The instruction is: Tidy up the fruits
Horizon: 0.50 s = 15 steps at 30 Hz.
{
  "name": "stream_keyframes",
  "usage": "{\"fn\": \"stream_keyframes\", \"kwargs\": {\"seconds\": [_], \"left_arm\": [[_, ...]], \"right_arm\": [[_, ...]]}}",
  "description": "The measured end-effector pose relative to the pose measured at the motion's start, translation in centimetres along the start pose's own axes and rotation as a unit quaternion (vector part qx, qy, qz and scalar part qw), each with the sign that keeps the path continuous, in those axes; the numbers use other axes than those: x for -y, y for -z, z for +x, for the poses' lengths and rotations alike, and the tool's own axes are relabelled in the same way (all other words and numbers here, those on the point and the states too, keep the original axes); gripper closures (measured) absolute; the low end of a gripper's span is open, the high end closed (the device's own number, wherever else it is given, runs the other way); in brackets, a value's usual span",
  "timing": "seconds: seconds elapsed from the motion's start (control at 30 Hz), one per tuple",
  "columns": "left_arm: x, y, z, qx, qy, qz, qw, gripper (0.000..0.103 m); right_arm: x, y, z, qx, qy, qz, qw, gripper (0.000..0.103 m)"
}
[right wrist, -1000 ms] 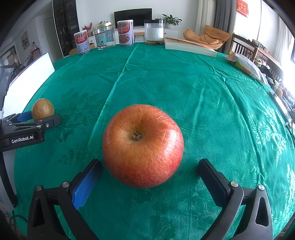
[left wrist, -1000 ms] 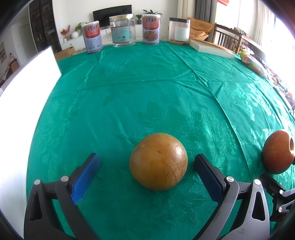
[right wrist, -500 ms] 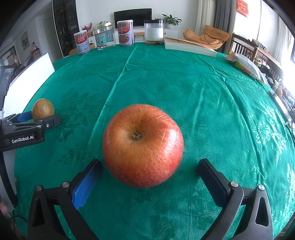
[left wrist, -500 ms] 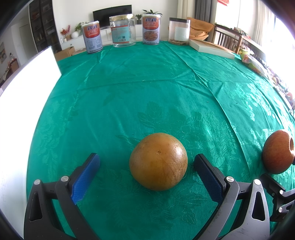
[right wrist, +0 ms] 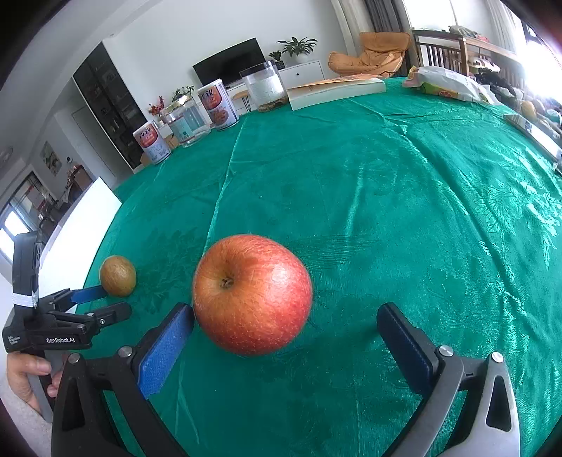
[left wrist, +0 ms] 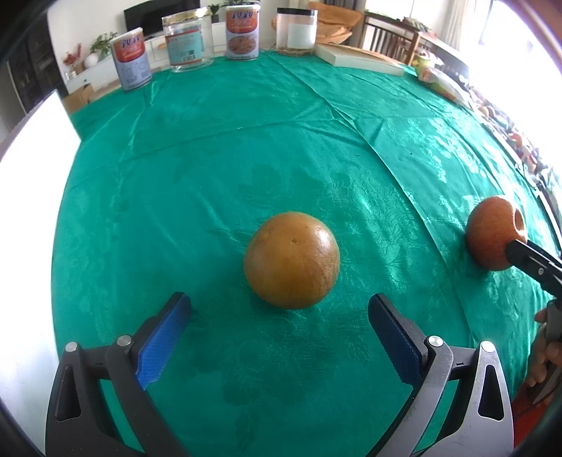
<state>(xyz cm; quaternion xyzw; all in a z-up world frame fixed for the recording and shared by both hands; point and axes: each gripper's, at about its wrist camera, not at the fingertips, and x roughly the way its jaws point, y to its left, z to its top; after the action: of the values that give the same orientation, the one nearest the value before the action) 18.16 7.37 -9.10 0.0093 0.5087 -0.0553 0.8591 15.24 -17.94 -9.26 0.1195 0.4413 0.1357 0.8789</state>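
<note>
A brownish orange [left wrist: 291,259] lies on the green tablecloth, just ahead of my left gripper [left wrist: 279,313], which is open and empty. It also shows small in the right wrist view [right wrist: 118,276], by the left gripper [right wrist: 102,302]. A red apple [right wrist: 252,293] lies on the cloth ahead of my open right gripper [right wrist: 284,327], close to its left blue pad [right wrist: 167,346] and off to the left of centre. The apple also shows at the right of the left wrist view [left wrist: 496,232], with a right gripper finger in front of it.
Two tins [left wrist: 130,59] [left wrist: 242,33], a glass jar [left wrist: 187,44] and a clear canister [left wrist: 296,32] stand along the table's far edge, with a flat box [left wrist: 358,59] beside them. A white board [left wrist: 28,175] stands at the left. Bags and clutter [right wrist: 446,84] lie far right.
Both grippers have pulled back a little and tilted; the orange now lies beyond the left fingertips. The right view has swung, so the apple sits left of centre. Both stay open.
</note>
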Motion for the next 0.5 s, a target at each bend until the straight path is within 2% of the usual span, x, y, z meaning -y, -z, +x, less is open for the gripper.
{"fn": "stream_keyframes", "kwargs": {"seconds": [0.07, 0.17, 0.23, 0.27, 0.33, 0.4, 0.47, 0.5], "left_arm": [[0.4, -0.6, 0.1, 0.009, 0.001, 0.002, 1.0000, 0.003], [0.8, -1.3, 0.2, 0.014, -0.002, -0.003, 0.9999, 0.005], [1.1, -1.5, 0.3, 0.016, -0.012, 0.000, 0.9998, 0.048], [1.1, -1.7, 0.4, 0.010, -0.011, -0.003, 0.9999, 0.053], [0.6, -1.6, 0.3, 0.010, 0.002, -0.017, 0.9998, 0.053], [0.0, -1.1, -0.4, 0.012, 0.010, -0.034, 0.9993, 0.053], [-0.7, -0.1, -2.4, 0.021, 0.030, -0.057, 0.9977, 0.053], [-1.2, 0.5, -3.9, 0.026, 0.053, -0.075, 0.9954, 0.053]], "right_arm": [[-0.4, -0.6, 0.4, -0.026, -0.009, -0.006, 1.000, 0.000], [-2.1, -1.7, 0.8, -0.056, 0.005, -0.049, 0.997, 0.000], [-3.3, -2.5, 1.6, -0.078, 0.036, -0.082, 0.993, 0.000], [-3.6, -2.7, 2.0, -0.083, 0.048, -0.093, 0.991, 0.000], [-4.2, -3.1, 2.6, -0.090, 0.059, -0.111, 0.988, 0.002], [-4.7, -3.2, 3.2, -0.111, 0.058, -0.125, 0.984, 0.034], [-4.9, -3.0, 2.6, -0.115, 0.074, -0.126, 0.983, 0.034], [-5.2, -2.9, 2.3, -0.117, 0.069, -0.123, 0.983, 0.034]]}}
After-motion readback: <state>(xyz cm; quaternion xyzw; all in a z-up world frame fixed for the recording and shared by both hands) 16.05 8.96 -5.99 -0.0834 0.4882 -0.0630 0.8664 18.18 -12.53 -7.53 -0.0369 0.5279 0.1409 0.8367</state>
